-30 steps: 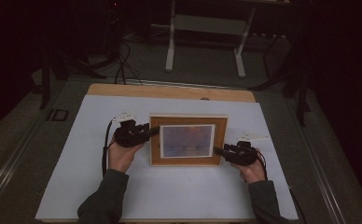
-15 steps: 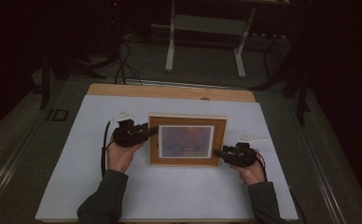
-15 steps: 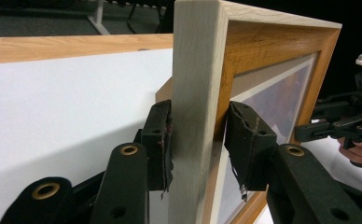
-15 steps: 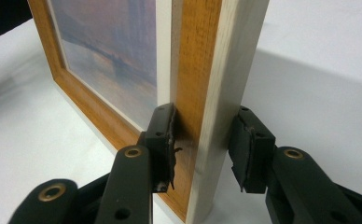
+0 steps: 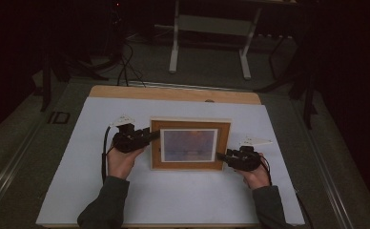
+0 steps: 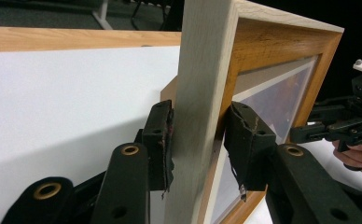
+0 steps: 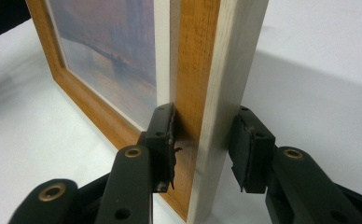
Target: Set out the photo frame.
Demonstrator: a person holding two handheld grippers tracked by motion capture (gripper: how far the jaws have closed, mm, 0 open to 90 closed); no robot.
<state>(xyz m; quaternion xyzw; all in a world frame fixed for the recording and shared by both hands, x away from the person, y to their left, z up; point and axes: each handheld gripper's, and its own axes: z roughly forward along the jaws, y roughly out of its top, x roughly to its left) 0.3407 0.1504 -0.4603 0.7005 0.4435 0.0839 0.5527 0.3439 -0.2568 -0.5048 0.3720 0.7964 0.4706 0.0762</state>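
Dark floor and a metal stand lie beyond the far edge of the tabletop, which is covered with a white sheet and keeps a strip of bare wood along its back. Near its middle I have the picture frame, a wooden moulding around a glazed print with a pale mat.

My left gripper is clamped across the frame's left side rail, one pad on the back and one on the front. My right gripper straddles the right rail; its front pad presses the wood, while the back pad seems to stand just clear, so I cannot tell if that grip is firm.

I judge the frame stiff and moderately light, but the glazing is fragile and the finished wood could slide under the pads. Holding it by opposite rails, off the glass, looks soundest to me.
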